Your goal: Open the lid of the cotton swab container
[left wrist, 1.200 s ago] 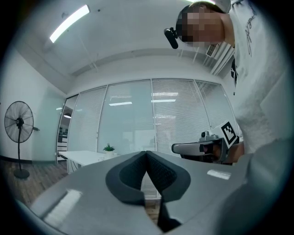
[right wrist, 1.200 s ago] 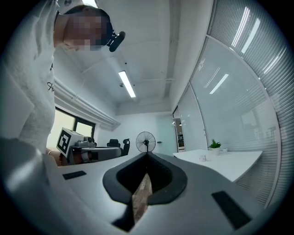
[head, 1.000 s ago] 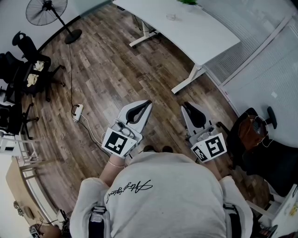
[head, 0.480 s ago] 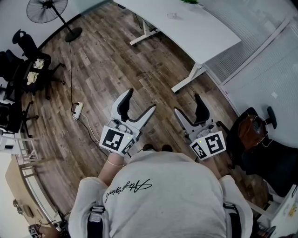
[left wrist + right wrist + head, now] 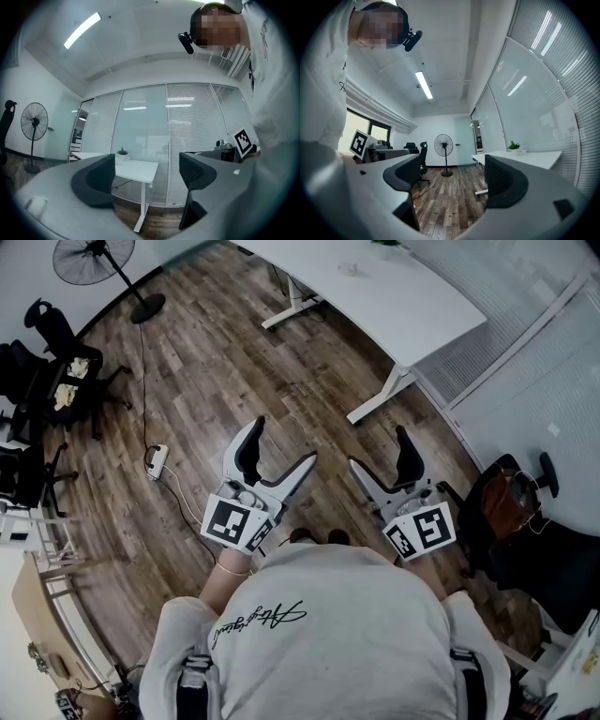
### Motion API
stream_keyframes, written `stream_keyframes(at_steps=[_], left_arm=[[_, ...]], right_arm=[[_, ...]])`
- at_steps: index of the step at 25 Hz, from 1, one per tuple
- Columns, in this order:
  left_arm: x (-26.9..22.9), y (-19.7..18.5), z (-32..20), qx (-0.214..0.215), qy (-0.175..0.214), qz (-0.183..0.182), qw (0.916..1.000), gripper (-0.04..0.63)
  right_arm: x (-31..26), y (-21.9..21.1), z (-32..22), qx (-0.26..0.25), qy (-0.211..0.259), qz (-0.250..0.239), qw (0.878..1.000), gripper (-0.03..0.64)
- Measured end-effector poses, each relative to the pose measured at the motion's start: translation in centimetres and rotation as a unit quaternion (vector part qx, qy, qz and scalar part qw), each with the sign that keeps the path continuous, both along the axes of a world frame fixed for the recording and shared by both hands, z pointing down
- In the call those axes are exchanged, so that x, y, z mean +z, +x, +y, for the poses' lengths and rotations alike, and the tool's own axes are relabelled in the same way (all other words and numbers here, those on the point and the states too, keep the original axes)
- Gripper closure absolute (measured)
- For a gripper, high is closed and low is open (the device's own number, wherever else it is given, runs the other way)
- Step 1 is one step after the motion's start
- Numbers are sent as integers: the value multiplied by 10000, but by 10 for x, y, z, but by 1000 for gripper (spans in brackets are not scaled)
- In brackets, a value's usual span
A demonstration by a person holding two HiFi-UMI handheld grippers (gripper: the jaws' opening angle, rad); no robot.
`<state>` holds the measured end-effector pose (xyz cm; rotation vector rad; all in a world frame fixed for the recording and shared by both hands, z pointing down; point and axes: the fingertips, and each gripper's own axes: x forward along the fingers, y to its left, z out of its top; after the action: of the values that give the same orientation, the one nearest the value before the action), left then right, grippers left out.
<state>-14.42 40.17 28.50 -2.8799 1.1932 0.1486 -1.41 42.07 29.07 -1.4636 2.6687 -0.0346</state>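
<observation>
A standing fan is at the far left of the head view, on the wood-plank floor. Black office chairs cluster just below it. A white power strip lies on the floor nearer the middle, with a cable running up from it.

The left tongs are held level in front of the person's grey sweatshirt. Their jaws have just been opening and now stand wide apart with nothing between them. In the left gripper view, the left tongs frame only the distant white table and a potted plant.

The right tongs are just beside them, also level. Their jaws have likewise just been opening and are spread wide and empty. The right gripper view shows only floor and the fan between them.

The table stands well apart from both tongs, at upper right. A small clear item sits on it near the far edge. It is too small to tell whether it is the cotton swab container. A black chair stands at the far right.
</observation>
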Motion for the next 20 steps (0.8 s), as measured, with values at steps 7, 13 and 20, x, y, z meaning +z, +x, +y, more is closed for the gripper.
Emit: stream_keyframes(at_steps=[7,13,20], left_arm=[[1,-16,6,173,71,-55,9998,186],[7,-38,7,363,67,-112,9993,186],[20,-61,11,598,-25,-217,9980,186]], right_arm=[[-4,-16,5,196,131,-19,9997,210],[-4,-35,8,425,164,-111,9989,212],[8,-52,18,690,86,-175,9974,213]])
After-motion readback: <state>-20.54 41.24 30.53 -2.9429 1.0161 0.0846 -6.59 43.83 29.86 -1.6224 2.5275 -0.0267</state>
